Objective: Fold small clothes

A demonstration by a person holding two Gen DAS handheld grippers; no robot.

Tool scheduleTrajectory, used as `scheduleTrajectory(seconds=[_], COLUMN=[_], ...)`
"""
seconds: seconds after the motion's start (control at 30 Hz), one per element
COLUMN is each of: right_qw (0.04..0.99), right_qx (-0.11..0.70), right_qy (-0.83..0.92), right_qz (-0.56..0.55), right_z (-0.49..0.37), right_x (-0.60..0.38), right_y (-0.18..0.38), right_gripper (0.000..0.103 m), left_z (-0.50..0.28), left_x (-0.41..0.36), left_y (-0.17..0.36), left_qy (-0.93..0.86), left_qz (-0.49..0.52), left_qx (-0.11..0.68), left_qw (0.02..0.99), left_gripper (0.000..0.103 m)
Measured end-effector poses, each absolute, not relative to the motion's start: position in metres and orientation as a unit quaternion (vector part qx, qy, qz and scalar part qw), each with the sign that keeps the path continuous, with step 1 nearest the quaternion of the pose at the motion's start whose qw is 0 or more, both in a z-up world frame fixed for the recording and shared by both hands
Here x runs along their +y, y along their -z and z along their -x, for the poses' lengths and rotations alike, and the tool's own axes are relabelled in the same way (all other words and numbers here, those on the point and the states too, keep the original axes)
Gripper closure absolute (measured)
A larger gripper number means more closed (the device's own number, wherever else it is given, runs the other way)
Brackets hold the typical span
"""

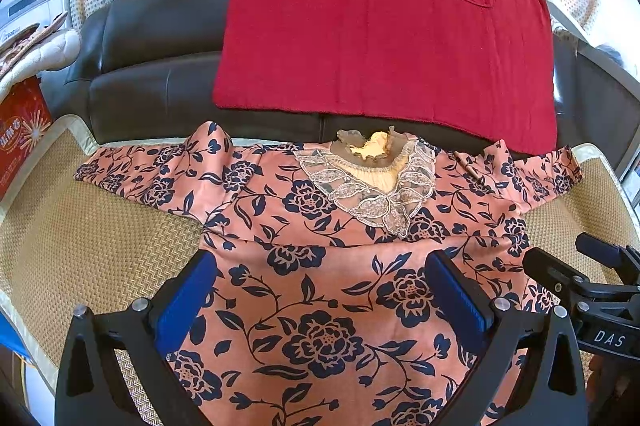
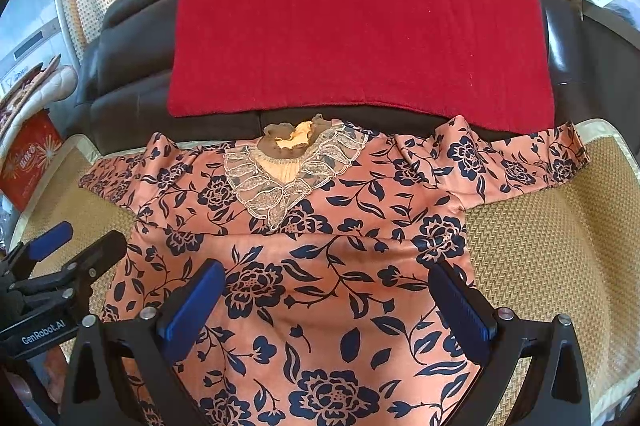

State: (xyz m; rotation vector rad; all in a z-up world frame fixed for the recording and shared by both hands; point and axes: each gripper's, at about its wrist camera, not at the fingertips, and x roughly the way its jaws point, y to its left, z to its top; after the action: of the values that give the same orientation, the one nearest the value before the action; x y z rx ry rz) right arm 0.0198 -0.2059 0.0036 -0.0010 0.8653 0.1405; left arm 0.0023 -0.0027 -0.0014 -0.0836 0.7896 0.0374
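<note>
A pink floral blouse [image 1: 320, 266] lies spread flat on a woven mat [image 1: 100, 246], collar at the far side. Left tongs [image 1: 320, 290] and right tongs [image 2: 328, 302] both gape wide above its body, holding nothing. Only the right view shows the whole right sleeve [image 2: 532, 161].

Black tongs [image 1: 320, 290], blue pads [image 1: 188, 300]

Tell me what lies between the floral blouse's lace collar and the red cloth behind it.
Only a bare strip of dark leather sofa separates the lace collar from the red cloth; both wrist views show it.
</note>
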Motion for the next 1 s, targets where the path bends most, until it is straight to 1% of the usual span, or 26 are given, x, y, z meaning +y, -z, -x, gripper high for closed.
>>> scheduleTrajectory(seconds=[0.37,0.47,0.6,0.73,0.9,0.97,1.0], right_qw=[0.901,0.905,0.894,0.881,0.856,0.852,0.854], right_qx=[0.427,0.418,0.43,0.428,0.38,0.365,0.364], right_qy=[-0.072,-0.078,-0.11,-0.124,-0.072,-0.019,0.017], right_qz=[0.0,-0.004,-0.051,-0.16,-0.342,-0.374,-0.371], right_z=[-0.021,-0.023,-0.031,-0.04,-0.067,-0.082,-0.091], right_x=[-0.206,-0.206,-0.221,-0.28,-0.414,-0.471,-0.496], right_y=[0.0,0.003,0.012,0.026,0.047,0.051,0.05], right_gripper=[0.0,0.0,0.0,0.001,0.001,0.01,0.013], left_z=[-0.006,-0.009,-0.014,-0.024,-0.031,-0.028,-0.028], left_x=[-0.004,-0.004,0.004,0.016,0.021,0.021,0.02], left_y=[0.005,0.01,0.032,0.064,0.105,0.114,0.12], left_qy=[-0.016,-0.016,-0.024,-0.043,-0.064,-0.068,-0.069], left_qz=[0.042,0.04,0.045,0.046,0.029,0.02,0.014], left_qx=[0.381,0.383,0.403,0.434,0.472,0.5,0.504], left_qw=[0.923,0.923,0.914,0.899,0.879,0.863,0.861], left_gripper=[0.0,0.0,0.0,0.0,0.0,0.0,0.0])
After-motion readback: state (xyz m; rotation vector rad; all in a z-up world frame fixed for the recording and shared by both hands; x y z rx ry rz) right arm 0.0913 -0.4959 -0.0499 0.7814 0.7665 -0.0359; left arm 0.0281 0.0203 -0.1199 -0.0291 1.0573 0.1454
